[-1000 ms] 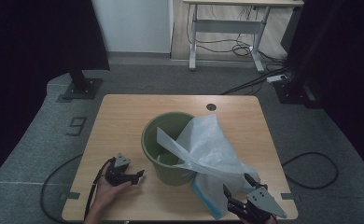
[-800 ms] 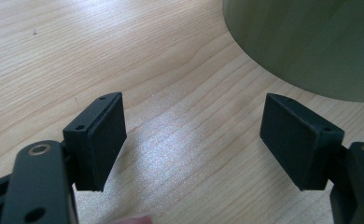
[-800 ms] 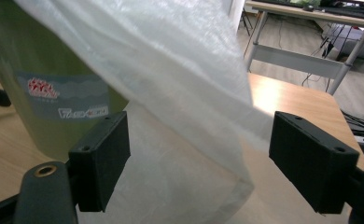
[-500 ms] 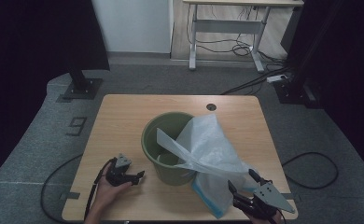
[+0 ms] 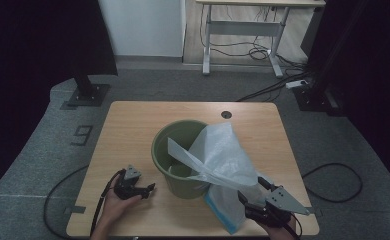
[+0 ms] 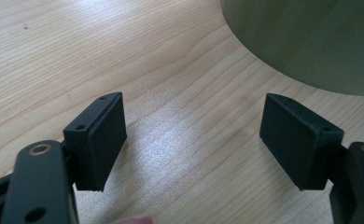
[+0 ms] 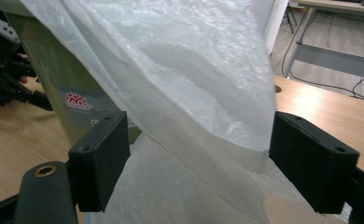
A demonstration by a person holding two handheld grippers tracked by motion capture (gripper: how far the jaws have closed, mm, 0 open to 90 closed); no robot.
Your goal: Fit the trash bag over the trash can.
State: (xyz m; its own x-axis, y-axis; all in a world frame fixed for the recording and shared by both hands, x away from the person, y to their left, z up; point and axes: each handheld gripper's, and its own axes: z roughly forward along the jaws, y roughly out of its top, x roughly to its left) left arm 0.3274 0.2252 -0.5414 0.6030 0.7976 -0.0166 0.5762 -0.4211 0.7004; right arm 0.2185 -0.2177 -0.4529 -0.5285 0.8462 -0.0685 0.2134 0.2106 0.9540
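I hold my right gripper (image 5: 257, 192) wide open, empty, the bag (image 7: 189, 84) between its jaws; next I'd close on it. Left gripper (image 5: 145, 190) idles open beside the bin (image 5: 180, 145).

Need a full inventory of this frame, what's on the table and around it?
Round green plastic bin: 1, olive green, table centre.
Translucent white plastic bag: 1, white with blue bottom edge, draped over the bin's right rim down to the table.
Light wooden table: 1, with a dark cable hole at its far edge.
White-framed desk: 1, background.
Left hand-held gripper: 1, black, open, left of bin.
Right hand-held gripper: 1, black, open, at the bag.
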